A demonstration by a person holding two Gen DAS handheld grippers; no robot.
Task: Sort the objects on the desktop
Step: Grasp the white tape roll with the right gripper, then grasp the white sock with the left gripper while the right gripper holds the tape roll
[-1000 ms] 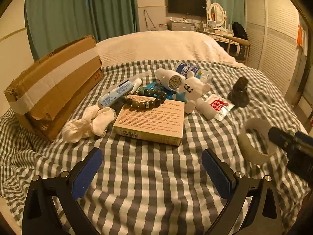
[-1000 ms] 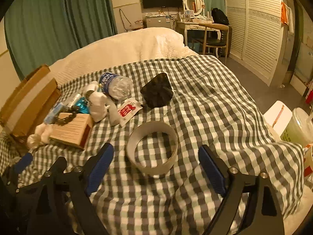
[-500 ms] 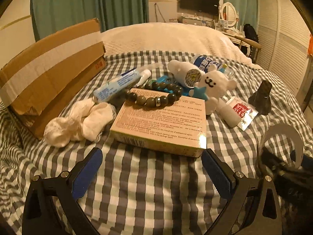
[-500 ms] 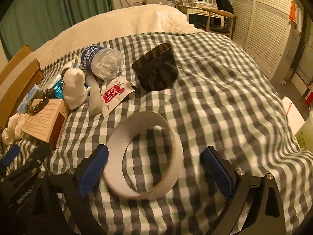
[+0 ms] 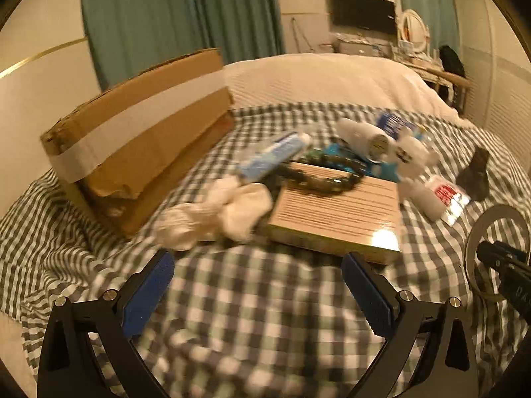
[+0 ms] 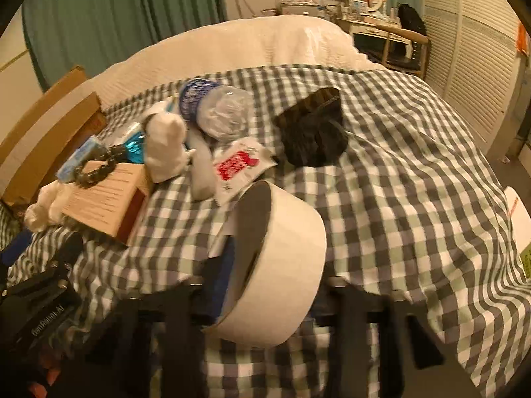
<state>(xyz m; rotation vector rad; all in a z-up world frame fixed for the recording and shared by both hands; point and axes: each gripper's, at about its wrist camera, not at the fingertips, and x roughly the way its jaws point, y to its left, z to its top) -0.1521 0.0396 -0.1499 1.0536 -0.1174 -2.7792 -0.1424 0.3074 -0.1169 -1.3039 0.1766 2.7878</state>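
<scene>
A white tape roll (image 6: 288, 258) is tipped up on edge off the checked cloth, squeezed between the closing jaws of my right gripper (image 6: 272, 278). The pads press on it. In the left wrist view that tape roll (image 5: 497, 210) shows at the far right with my right gripper (image 5: 497, 258) on it. My left gripper (image 5: 255, 265) is open and holds nothing. It hovers over bare cloth just short of a tan carton (image 5: 338, 212) with a bead bracelet (image 5: 318, 174) lying on top.
A cardboard box (image 5: 139, 139) stands at the left. Around the carton lie white socks (image 5: 215, 212), a blue tube (image 5: 272, 157), a white plush (image 6: 166, 152), a plastic bottle (image 6: 215, 112), a red-printed sachet (image 6: 239, 165) and a black pouch (image 6: 315, 136). The bed's edge drops off at the right.
My right jaws have closed onto the tape roll and tipped it up from lying flat. The left gripper has moved closer to the carton and socks, still open.
</scene>
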